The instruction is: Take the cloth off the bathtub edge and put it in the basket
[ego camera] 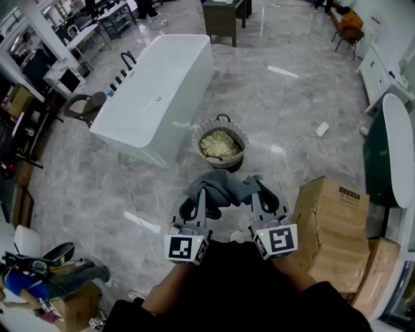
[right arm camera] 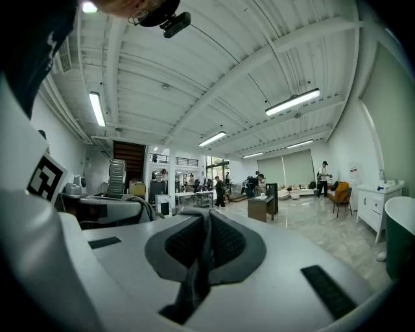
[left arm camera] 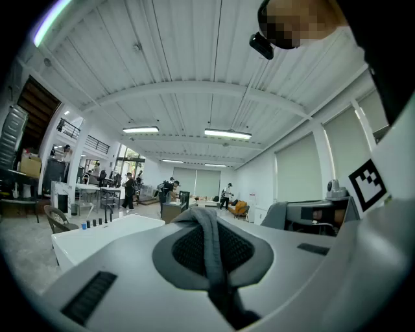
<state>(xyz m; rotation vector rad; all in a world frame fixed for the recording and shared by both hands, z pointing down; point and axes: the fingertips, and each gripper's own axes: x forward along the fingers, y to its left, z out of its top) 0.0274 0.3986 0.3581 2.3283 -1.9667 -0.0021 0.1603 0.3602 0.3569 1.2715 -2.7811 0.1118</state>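
Observation:
A grey cloth [ego camera: 224,185] hangs bunched between my two grippers, low in the head view, just this side of the basket. My left gripper [ego camera: 198,196] is shut on its left part and my right gripper [ego camera: 255,189] is shut on its right part. In the left gripper view a grey fold of cloth [left arm camera: 209,235] is pinched between the closed jaws of the left gripper [left arm camera: 211,249]. The right gripper view shows the same: cloth [right arm camera: 196,262] squeezed in the right gripper [right arm camera: 201,249]. The round wire basket [ego camera: 197,139] stands on the floor with beige fabric [ego camera: 220,145] inside. The white bathtub [ego camera: 155,91] lies beyond it, to the left.
Cardboard boxes [ego camera: 334,227] are stacked close on my right. A white cable and power strip [ego camera: 322,129] lie on the floor right of the basket. A chair [ego camera: 84,107] stands left of the tub, and a dark desk [ego camera: 224,16] stands beyond it.

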